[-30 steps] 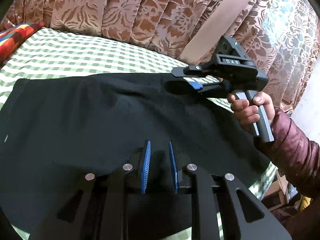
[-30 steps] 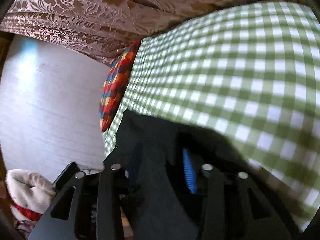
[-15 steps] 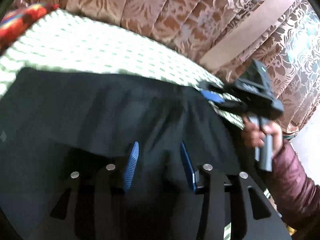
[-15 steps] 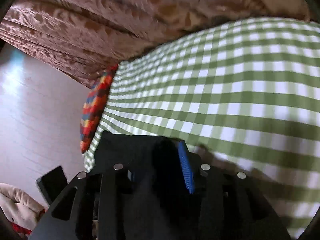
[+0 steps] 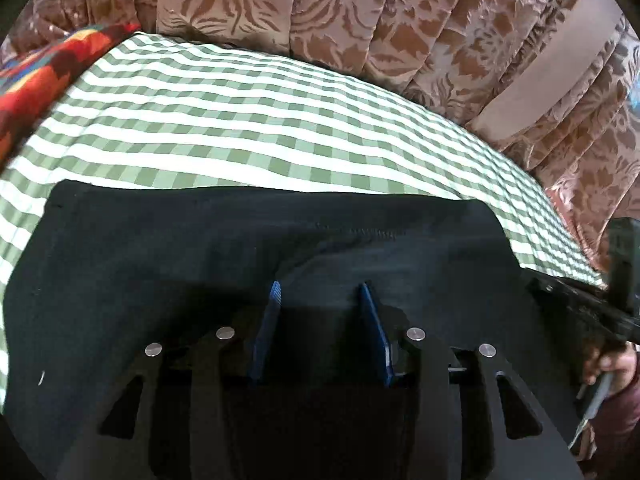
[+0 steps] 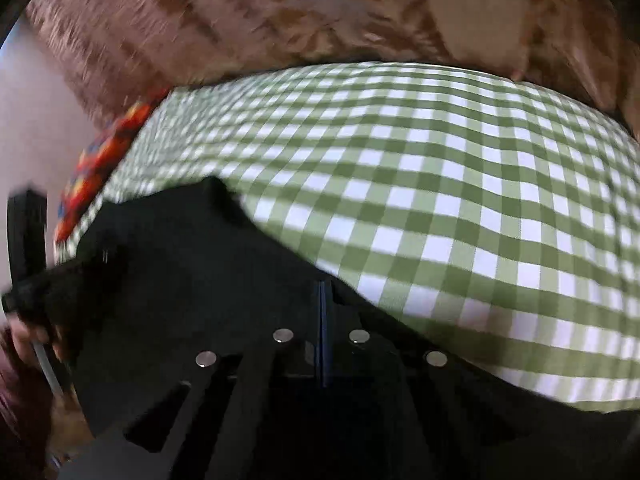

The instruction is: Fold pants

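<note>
The black pants (image 5: 200,264) lie spread on a green-and-white checked bed cover (image 5: 240,120). My left gripper (image 5: 320,300) hangs low over the near part of the pants with its blue pads apart and nothing between them. My right gripper (image 6: 323,296) has its blue pads pressed together at the edge of the pants (image 6: 192,264); black cloth lies around the jaws. The right gripper's body shows at the right edge of the left wrist view (image 5: 592,308).
Brown patterned curtains (image 5: 360,20) hang behind the bed. A red multicoloured pillow (image 5: 36,80) lies at the far left of the bed. The checked cover (image 6: 440,200) stretches beyond the pants. A hand in a maroon sleeve (image 6: 24,344) holds the left gripper.
My left gripper's pads opened wider and dropped closer to the pants. My right gripper's pads went from apart to pressed together at the pants' edge, and it swung right.
</note>
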Demonstrator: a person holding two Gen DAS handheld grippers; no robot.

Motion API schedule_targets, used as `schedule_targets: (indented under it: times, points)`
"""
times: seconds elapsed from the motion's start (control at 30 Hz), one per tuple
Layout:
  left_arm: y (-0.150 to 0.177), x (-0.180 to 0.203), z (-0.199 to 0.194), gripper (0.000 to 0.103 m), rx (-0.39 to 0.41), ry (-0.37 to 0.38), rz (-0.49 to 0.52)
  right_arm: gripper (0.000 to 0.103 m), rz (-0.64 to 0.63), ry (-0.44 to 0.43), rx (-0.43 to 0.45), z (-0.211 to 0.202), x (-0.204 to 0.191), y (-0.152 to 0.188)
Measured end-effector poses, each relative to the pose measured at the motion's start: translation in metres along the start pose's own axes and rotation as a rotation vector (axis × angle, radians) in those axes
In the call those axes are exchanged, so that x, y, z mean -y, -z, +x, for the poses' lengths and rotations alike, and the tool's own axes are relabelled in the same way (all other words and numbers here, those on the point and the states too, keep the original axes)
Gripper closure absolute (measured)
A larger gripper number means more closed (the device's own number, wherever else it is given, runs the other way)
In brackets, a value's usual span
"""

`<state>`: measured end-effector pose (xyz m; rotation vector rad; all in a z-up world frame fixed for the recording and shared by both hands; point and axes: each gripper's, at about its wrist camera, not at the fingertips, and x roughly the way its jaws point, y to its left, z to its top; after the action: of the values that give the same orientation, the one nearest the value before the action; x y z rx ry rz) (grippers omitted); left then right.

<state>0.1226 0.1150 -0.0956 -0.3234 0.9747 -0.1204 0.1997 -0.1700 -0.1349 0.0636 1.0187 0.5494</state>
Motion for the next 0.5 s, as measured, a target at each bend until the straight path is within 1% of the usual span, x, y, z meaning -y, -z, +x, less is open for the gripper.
schedule_targets:
  times: [0.07, 0.13, 0.17, 0.2, 0.23, 0.27, 0.3, 0.37, 0.43, 0.5]
  points:
    - [0.001, 0.001, -0.004, 0.061, 0.004, -0.013, -0.005, 0.103, -0.007, 0.018, 0.024, 0.000, -0.002, 0.003]
    - [0.005, 0.005, -0.010, 0.061, 0.016, -0.013, -0.002, 0.103, -0.005, 0.012, 0.030, -0.002, -0.001, 0.005]
    - [0.007, 0.005, -0.016, 0.056, 0.026, 0.001, -0.016, 0.103, 0.004, 0.004, 0.030, -0.003, 0.000, 0.005]
    - [0.010, 0.001, -0.026, 0.045, 0.047, 0.025, -0.051, 0.103, 0.011, -0.003, 0.030, -0.004, 0.001, 0.004]
    - [0.014, -0.004, -0.035, 0.042, 0.068, 0.041, -0.084, 0.103, 0.026, -0.017, 0.030, -0.005, 0.002, 0.005]
    - [0.016, -0.010, -0.044, 0.042, 0.094, 0.059, -0.126, 0.103, 0.036, -0.026, 0.033, -0.011, 0.004, 0.007]
    - [0.022, -0.025, -0.060, 0.042, 0.122, 0.080, -0.183, 0.102, 0.044, -0.035, 0.037, -0.016, 0.006, 0.008]
    - [0.030, -0.047, -0.085, 0.042, 0.172, 0.094, -0.265, 0.096, 0.050, -0.043, 0.048, -0.025, 0.000, 0.008]
    - [0.045, -0.081, -0.118, 0.042, 0.227, 0.069, -0.358, 0.071, 0.045, -0.047, 0.079, -0.038, -0.012, 0.011]
    - [0.060, -0.111, -0.147, 0.042, 0.268, 0.032, -0.429, 0.068, 0.042, -0.051, 0.109, -0.053, -0.018, 0.016]
